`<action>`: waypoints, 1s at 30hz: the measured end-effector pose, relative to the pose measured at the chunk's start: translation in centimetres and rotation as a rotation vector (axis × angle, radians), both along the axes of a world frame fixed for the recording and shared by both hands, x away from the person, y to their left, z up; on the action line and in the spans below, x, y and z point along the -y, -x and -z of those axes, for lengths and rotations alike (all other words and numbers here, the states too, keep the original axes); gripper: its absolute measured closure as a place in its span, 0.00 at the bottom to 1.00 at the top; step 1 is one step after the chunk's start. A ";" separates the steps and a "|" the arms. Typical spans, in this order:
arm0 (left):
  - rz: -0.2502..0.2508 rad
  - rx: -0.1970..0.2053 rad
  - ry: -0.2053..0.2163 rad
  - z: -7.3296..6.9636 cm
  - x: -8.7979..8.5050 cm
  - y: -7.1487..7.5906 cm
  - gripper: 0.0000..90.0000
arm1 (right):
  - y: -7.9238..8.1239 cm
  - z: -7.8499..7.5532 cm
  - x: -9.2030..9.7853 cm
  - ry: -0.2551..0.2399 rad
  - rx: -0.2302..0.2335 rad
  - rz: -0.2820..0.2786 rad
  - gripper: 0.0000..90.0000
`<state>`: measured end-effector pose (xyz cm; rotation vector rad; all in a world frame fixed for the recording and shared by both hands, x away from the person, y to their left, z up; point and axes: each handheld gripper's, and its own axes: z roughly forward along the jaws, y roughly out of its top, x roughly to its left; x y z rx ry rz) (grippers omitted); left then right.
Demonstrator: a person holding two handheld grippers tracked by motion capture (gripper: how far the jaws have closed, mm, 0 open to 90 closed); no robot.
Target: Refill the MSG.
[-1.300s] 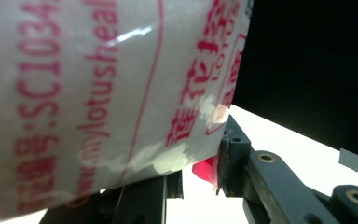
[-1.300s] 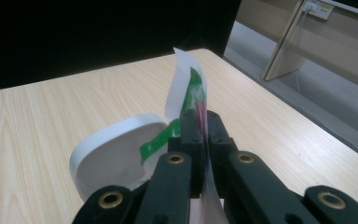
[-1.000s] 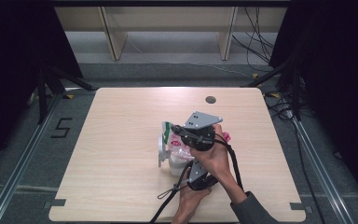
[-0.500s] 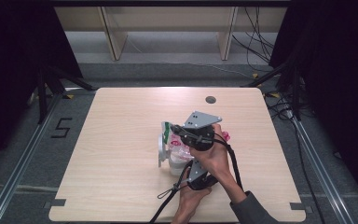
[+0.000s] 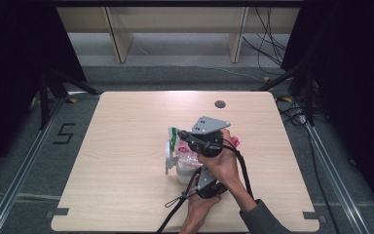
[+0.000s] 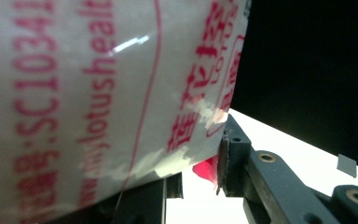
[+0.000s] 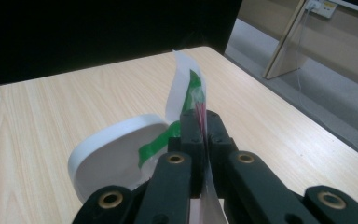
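A white tub (image 5: 184, 169) with red print stands at the table's middle, its white lid (image 5: 167, 155) hanging open on its left. My left gripper (image 5: 191, 171) comes up from the near edge and is shut on the tub (image 6: 98, 93); one pad (image 6: 224, 158) presses its side. My right gripper (image 5: 181, 134), under its grey plate, reaches left above the tub. It is shut on a thin white and green seal film (image 7: 186, 79) that curls upward above the lid (image 7: 116, 149). The film (image 5: 173, 132) shows left of the jaws.
A pink wrapper (image 5: 234, 142) lies just right of the hands. A dark round grommet (image 5: 219, 104) sits near the table's far edge. Bare wooden tabletop (image 5: 121, 146) stretches to the left. Black cables trail off the near edge.
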<state>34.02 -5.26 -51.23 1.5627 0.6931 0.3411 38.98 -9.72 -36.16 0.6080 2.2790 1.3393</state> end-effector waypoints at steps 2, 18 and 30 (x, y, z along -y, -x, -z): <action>-0.012 -0.016 0.089 0.0 0.6 0.2 0.83 | 0.1 -0.1 0.1 -0.015 -0.004 0.006 1.00; 0.006 0.001 0.012 -0.1 0.0 0.1 0.83 | 0.1 -0.2 0.0 -0.005 0.008 -0.001 1.00; -0.001 -0.001 0.010 0.0 0.1 0.0 0.83 | 0.0 0.0 0.0 -0.006 0.001 0.003 1.00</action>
